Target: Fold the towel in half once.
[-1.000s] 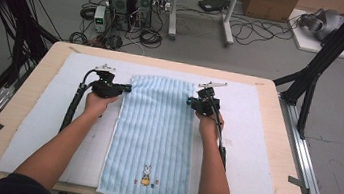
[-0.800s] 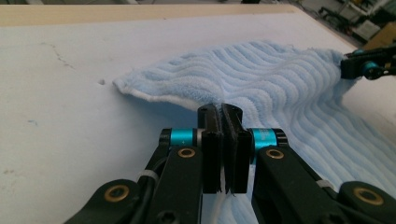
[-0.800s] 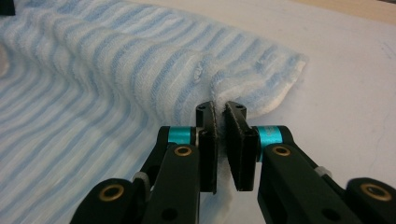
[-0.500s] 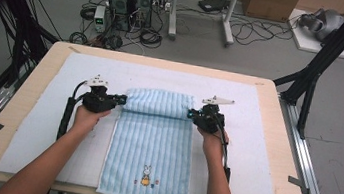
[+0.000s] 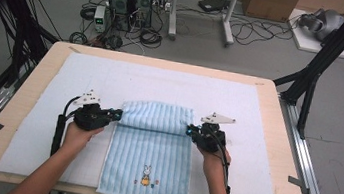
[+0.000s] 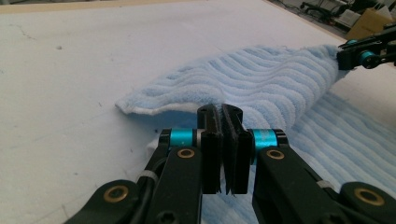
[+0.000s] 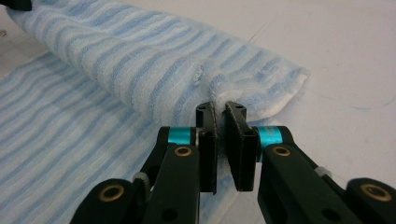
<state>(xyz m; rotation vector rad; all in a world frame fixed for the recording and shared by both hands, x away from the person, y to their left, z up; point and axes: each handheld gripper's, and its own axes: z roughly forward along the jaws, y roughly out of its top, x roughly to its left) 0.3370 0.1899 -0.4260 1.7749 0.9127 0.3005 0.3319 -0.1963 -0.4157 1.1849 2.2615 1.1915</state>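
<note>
Both my grippers are clamped down on the far edge of the blue towel (image 5: 152,150), one at each corner; jaws nearly closed, only the cloth's thickness between the pads

Left gripper (image 6: 223,119): towel edge pinched right at my fingertips, the lifted fold swelling just ahead and running off to the right toward the other gripper. Right gripper (image 7: 220,114): same bite, the hem bunched between the pads, the fold rising ahead and to the left

Holding both corners at once keeps the edge straight, so, as I judge it, the fold lands square on the flat half instead of skewing

Close views give me the grip itself: cloth squeezed in the jaws, a white hem at the fold's outer end. They don't give the layout

High view does: left gripper (image 5: 107,116) and right gripper (image 5: 196,130) either side of the rolled-over edge, flat towel with a small rabbit motif (image 5: 146,174) trailing back toward me, white mat (image 5: 29,133) under everything, wooden table (image 5: 17,107) beyond its edges
</note>
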